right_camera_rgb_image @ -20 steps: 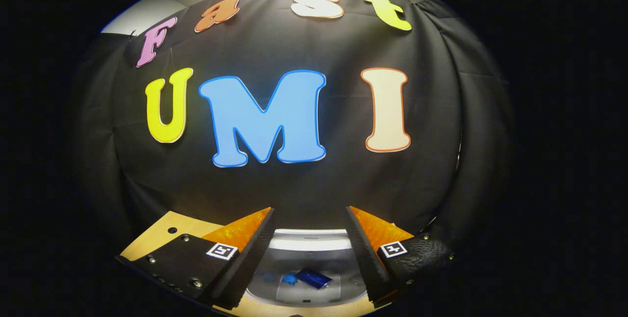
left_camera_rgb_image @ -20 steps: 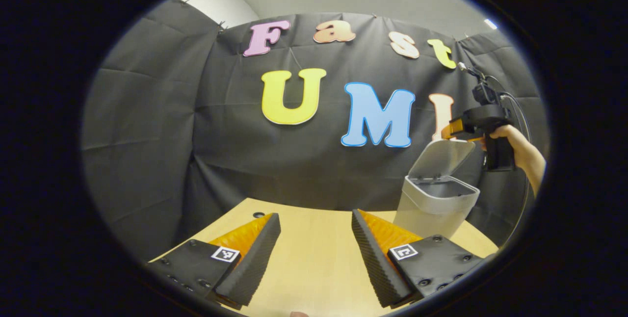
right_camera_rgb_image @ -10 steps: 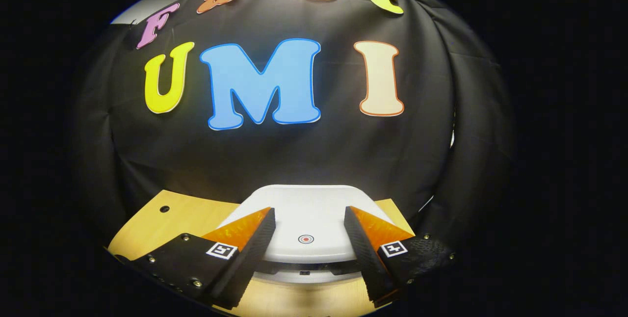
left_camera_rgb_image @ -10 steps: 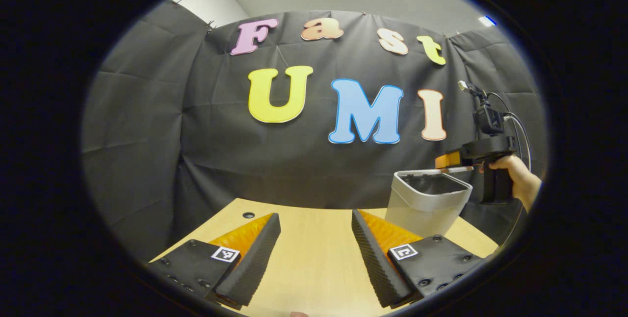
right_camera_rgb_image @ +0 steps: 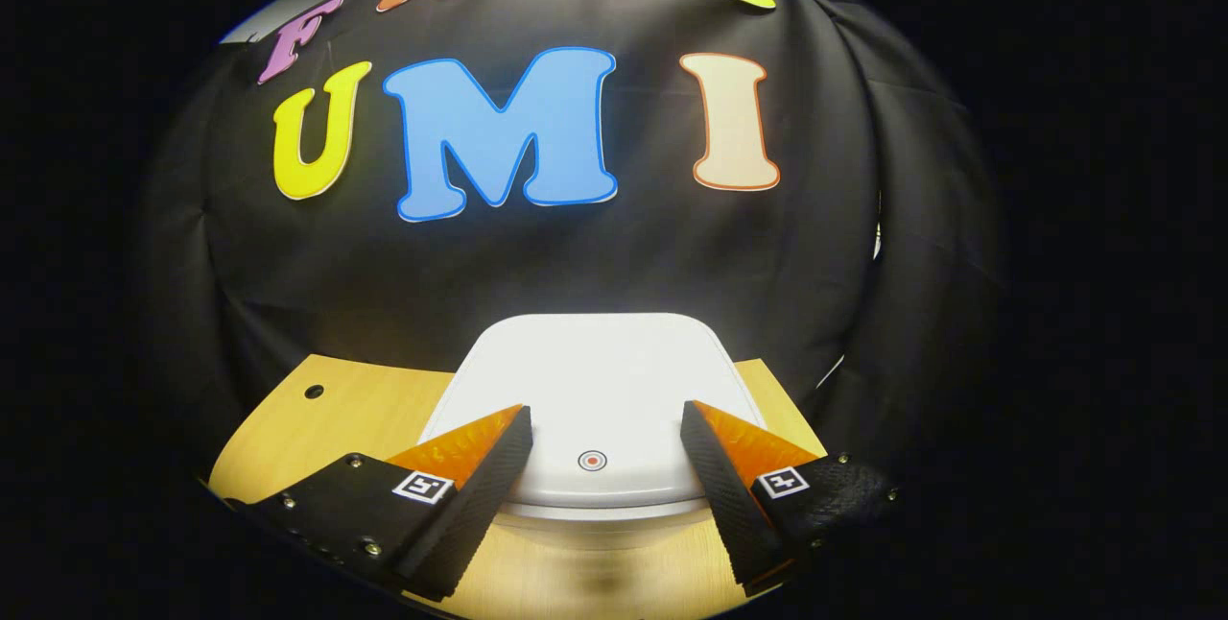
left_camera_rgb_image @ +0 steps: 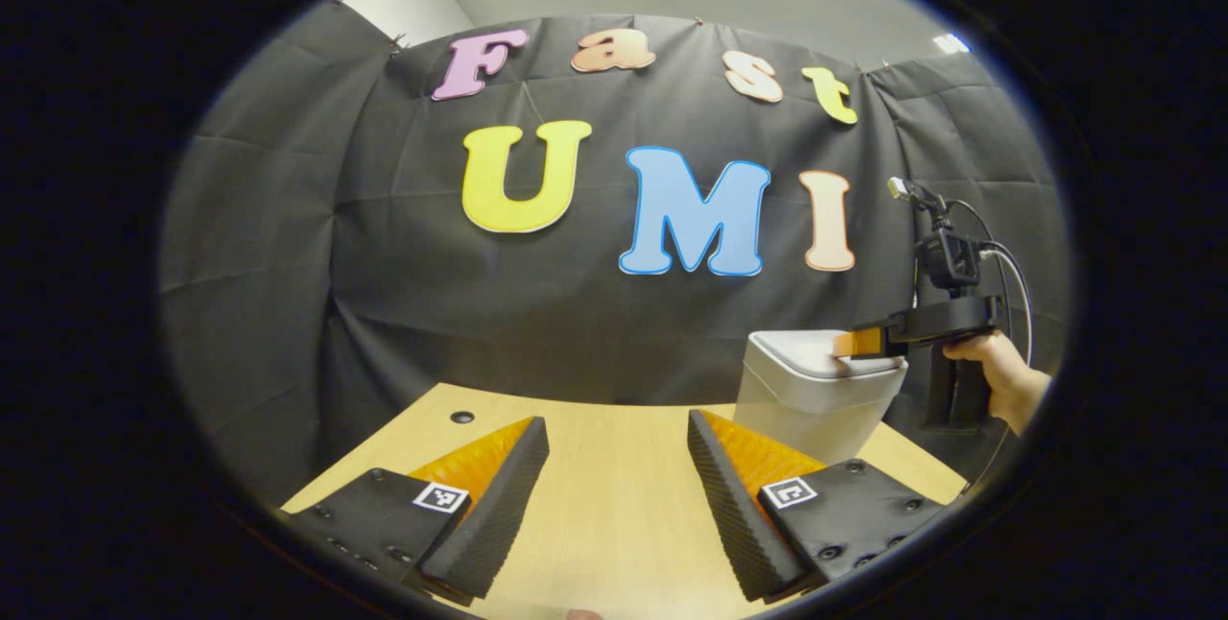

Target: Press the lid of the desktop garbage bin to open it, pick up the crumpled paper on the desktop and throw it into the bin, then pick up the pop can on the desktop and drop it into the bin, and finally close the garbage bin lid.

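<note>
Bin lid (right_camera_rgb_image: 595, 380) pressed down flat by the right tongs (right_camera_rgb_image: 600, 438)

In the right gripper view, the white garbage bin's lid is seen lying closed on the bin body, with the right tongs' two fingers spread apart over its near edge and the small round button mark (right_camera_rgb_image: 592, 460) left bare between them. In the left gripper view, the garbage bin (left_camera_rgb_image: 815, 399) is seen standing near the table's far right corner, against the black cloth wall, with the right tongs (left_camera_rgb_image: 857, 343) laid on top of its lid and a hand (left_camera_rgb_image: 998, 375) wrapped round the handle. The left tongs (left_camera_rgb_image: 614, 442) are held apart above the bare wooden table (left_camera_rgb_image: 614, 514), clamped on nothing and well apart from the bin.
</note>
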